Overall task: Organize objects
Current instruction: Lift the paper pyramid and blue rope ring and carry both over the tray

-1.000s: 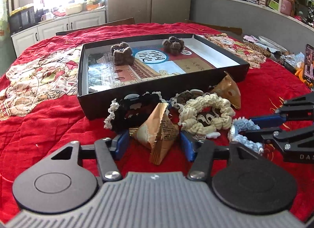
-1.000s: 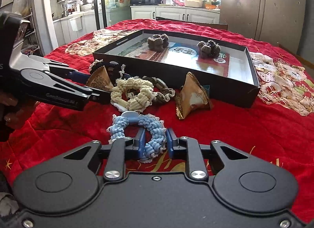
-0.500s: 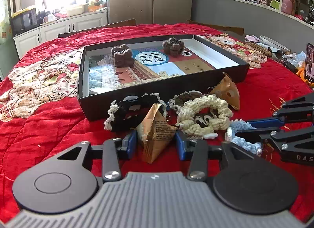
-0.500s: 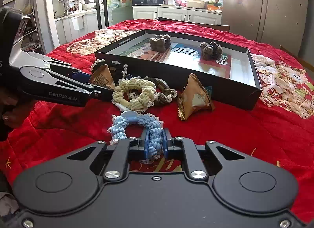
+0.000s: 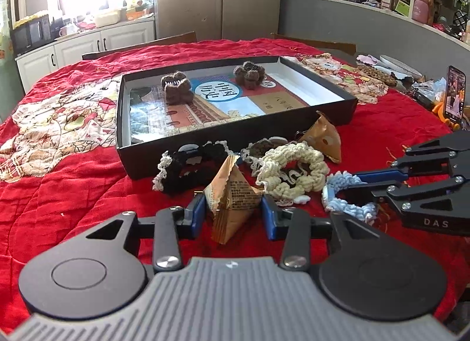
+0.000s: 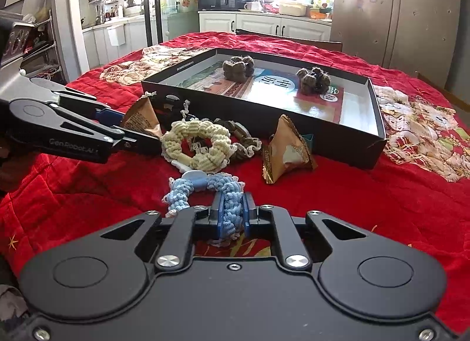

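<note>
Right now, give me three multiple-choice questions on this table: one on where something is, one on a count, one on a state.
1. Where do the brown crochet flowers lie?
A in the black box
B on the shelf
C on the floor

2. How many brown snack packets lie outside the box?
A one
B two
C four

3. The right hand-held gripper is
A wide open
B shut on the blue scrunchie
C holding a phone

A: both sit inside the box.
B: one lies free, one between the left hand-held gripper pads.
B: pads squeeze the yarn.
</note>
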The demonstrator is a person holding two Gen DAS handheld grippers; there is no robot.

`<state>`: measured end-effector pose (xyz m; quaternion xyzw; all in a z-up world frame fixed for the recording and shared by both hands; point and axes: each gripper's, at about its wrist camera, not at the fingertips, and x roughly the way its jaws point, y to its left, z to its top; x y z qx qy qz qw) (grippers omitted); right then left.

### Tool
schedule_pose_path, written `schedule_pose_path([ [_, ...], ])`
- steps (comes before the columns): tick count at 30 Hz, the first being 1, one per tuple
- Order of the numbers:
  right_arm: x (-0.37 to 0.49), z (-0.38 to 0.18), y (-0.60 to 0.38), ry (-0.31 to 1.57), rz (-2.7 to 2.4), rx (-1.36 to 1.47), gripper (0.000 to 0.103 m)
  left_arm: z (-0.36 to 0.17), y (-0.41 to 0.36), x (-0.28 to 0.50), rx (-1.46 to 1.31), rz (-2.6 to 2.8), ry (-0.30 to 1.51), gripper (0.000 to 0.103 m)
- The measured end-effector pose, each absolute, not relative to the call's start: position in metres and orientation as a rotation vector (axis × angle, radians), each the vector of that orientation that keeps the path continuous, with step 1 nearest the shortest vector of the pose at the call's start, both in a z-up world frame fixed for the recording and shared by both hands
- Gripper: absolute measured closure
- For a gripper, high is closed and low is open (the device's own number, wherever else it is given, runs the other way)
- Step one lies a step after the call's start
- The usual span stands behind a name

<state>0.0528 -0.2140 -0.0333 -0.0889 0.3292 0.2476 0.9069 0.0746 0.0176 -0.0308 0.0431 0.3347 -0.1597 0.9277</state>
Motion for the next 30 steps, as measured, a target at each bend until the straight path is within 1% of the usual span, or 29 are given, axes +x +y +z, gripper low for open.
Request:
schedule_pose_path([
  [18, 0.047, -0.014, -0.219, 0.62, 0.502, -0.198, 0.091, -0.015, 0.014, 0.065, 0.11, -0.35, 0.645, 0.059],
  [30, 0.054, 0.012, -0.224, 0.548, 0.474, -0.216, 0.091, 0.003, 0.013, 0.07, 0.11, -0.352, 0.598, 0.059],
])
